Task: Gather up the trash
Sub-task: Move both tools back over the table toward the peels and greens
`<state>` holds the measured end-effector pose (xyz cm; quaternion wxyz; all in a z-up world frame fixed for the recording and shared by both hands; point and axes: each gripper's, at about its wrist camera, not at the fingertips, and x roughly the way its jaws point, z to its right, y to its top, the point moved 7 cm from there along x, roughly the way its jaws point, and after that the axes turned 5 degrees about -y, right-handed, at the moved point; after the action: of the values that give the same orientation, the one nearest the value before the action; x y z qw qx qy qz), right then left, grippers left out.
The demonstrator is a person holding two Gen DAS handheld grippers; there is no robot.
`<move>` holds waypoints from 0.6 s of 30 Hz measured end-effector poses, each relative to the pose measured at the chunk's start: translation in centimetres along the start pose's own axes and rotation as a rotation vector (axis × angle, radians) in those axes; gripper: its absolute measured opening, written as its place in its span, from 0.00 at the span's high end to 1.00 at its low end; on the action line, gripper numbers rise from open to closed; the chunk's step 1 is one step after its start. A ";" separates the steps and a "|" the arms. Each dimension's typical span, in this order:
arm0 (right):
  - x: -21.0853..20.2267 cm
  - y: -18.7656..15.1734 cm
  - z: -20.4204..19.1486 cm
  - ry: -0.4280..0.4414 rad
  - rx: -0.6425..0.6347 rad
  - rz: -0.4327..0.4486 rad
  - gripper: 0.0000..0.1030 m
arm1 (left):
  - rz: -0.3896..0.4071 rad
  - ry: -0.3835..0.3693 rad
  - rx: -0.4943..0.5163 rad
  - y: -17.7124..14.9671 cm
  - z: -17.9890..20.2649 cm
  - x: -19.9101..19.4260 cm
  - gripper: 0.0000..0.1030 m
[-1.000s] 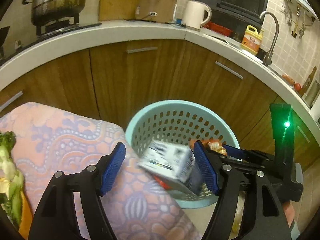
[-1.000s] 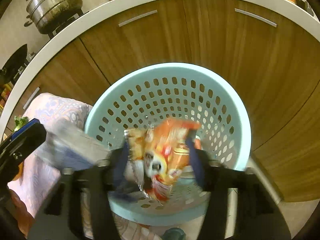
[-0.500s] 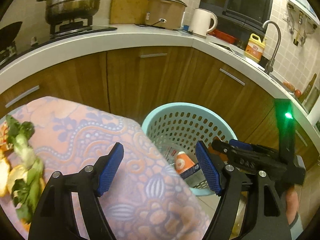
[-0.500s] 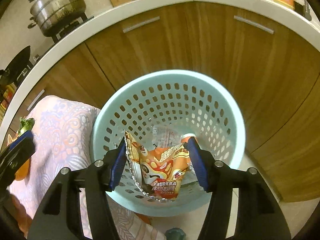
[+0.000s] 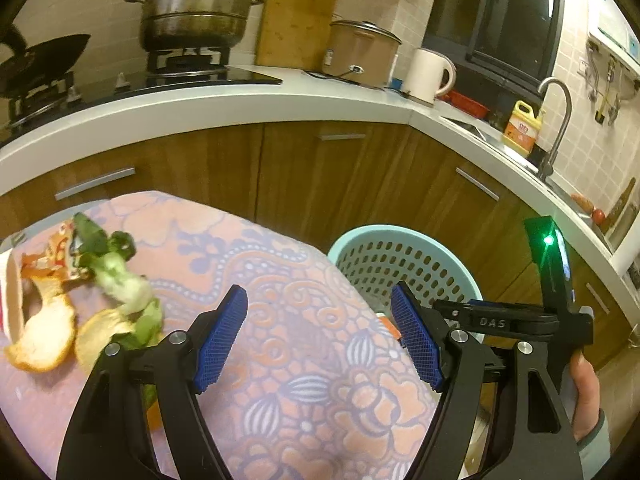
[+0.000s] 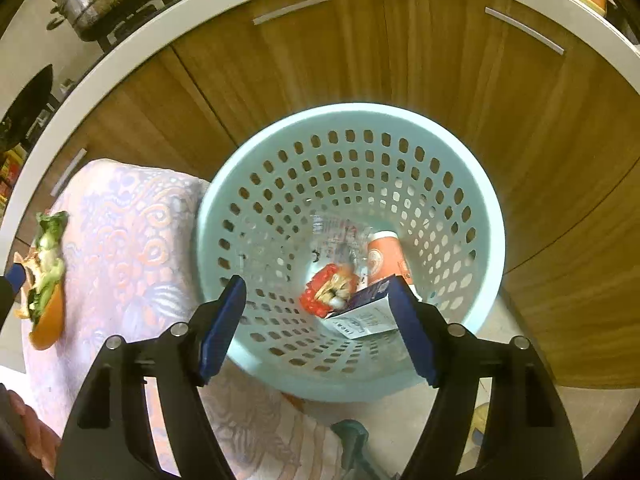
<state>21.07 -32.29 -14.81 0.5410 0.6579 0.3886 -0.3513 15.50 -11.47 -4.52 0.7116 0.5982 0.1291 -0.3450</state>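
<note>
We note the trash first. In the right wrist view the pale blue perforated basket stands on the floor against the wooden cabinets. At its bottom lie a crumpled red-orange snack wrapper, a small white and dark blue carton and an orange cup-like container on its side; printed paper or film lies under them, too blurred to read.

More trash remains on the patterned pink cloth beside the basket: leafy green vegetable scraps, orange peel pieces and a torn printed wrapper, grouped at the cloth's left end. A paper cup rim may show at the far left edge; we cannot tell.

The right gripper hangs over the basket mouth, pointing steeply down. Its jaws are opening and stand wide; nothing is between the blue pads, the wrapper lying well below them.

The left gripper hangs over the cloth, jaws wide, nothing between the pads. The scraps lie to its left, apart from it. In this view a hand grips the right gripper's handle.

Behind: white countertop, steamer pot on the stove, kettle, tap.
</note>
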 end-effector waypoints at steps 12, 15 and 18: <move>-6.9 -1.6 -9.5 0.142 -0.109 0.165 0.32 | 0.113 0.089 -0.059 -0.6 -5.7 -8.7 0.23; -7.9 -2.5 -13.0 0.148 -0.175 0.224 0.32 | 0.152 0.134 -0.089 -0.9 -8.4 -11.4 0.22; -8.6 -3.5 -16.9 0.170 -0.245 0.276 0.32 | 0.173 0.178 -0.119 -1.2 -11.4 -13.5 0.22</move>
<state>14.77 -16.36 -5.93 0.6251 0.6616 0.3789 -0.1670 7.46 3.77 -0.25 0.7588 0.5920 0.1598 -0.2198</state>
